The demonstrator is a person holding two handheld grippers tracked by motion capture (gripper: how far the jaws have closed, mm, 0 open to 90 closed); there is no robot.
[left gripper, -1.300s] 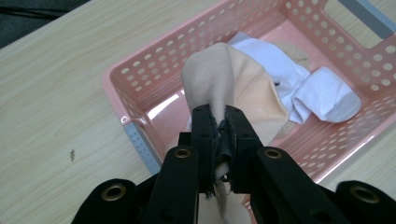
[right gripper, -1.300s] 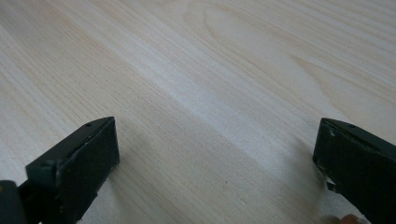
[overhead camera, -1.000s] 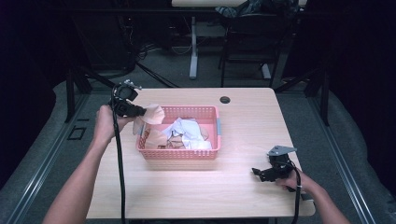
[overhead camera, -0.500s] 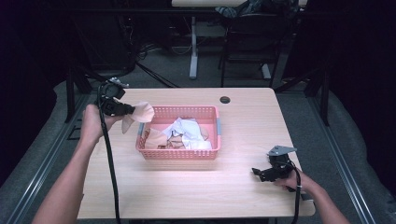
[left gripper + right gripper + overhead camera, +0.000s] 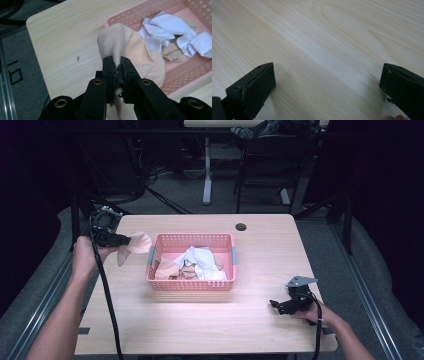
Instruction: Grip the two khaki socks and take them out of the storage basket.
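Observation:
A beige sock (image 5: 135, 245) hangs above the table just left of the pink basket (image 5: 190, 285), pinched in my left gripper (image 5: 126, 240). In the left gripper view the jaws are shut on the beige sock (image 5: 125, 47), whose cloth bulges out above my left gripper (image 5: 117, 60). White and beige socks (image 5: 197, 264) lie heaped inside the basket (image 5: 190, 72). My right gripper (image 5: 275, 304) rests low near the table's front right, and in the right gripper view my right gripper (image 5: 327, 75) stands open over bare wood.
The light wooden table (image 5: 260, 330) has a dark round cable hole (image 5: 241, 227) at its back edge. Black cables trail from both grippers. Chairs and a desk leg stand on the dark floor beyond the table.
My left gripper has carried the beige sock leftward, from over the basket's left rim to beyond it. The right gripper has stayed still.

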